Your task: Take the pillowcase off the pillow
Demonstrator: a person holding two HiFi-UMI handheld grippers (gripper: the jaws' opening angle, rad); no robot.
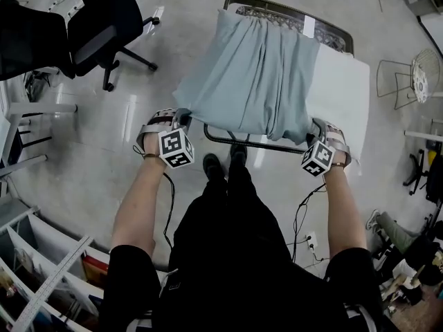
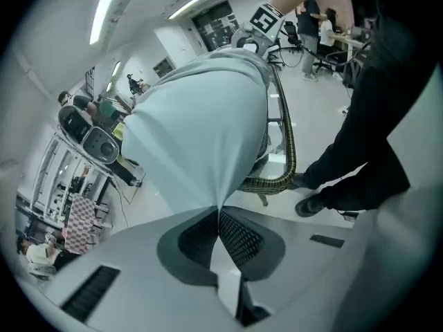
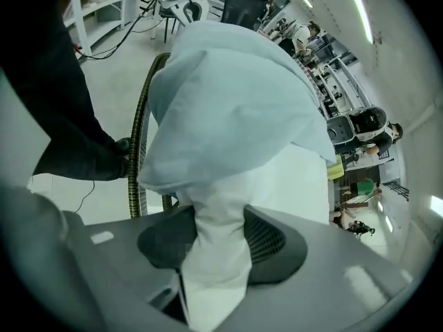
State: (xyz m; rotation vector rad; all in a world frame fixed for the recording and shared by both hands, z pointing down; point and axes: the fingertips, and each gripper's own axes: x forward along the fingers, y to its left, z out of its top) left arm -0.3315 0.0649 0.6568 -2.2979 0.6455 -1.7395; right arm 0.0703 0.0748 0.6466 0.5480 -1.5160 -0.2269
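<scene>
Pillowcase point(image 1: 249, 75) part-stripped, on chair point(image 1: 277, 10); pillow point(image 1: 342, 95) bared at chair's right. L gripper point(image 2: 220, 216) pinched shut on pillowcase corner, chair front; R gripper point(image 3: 214, 241) clamped on pillow corner. Rec: pillow to be anchored, pillowcase drawn toward chair's left, evenly.

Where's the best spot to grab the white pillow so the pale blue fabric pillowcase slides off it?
The bare near right corner of the white pillow, approached from the person's side. The pale blue fabric pillowcase sits bunched leftward, so only that strip is uncovered and a hold there likely traps no cover. The right gripper is clamped on it.
</scene>
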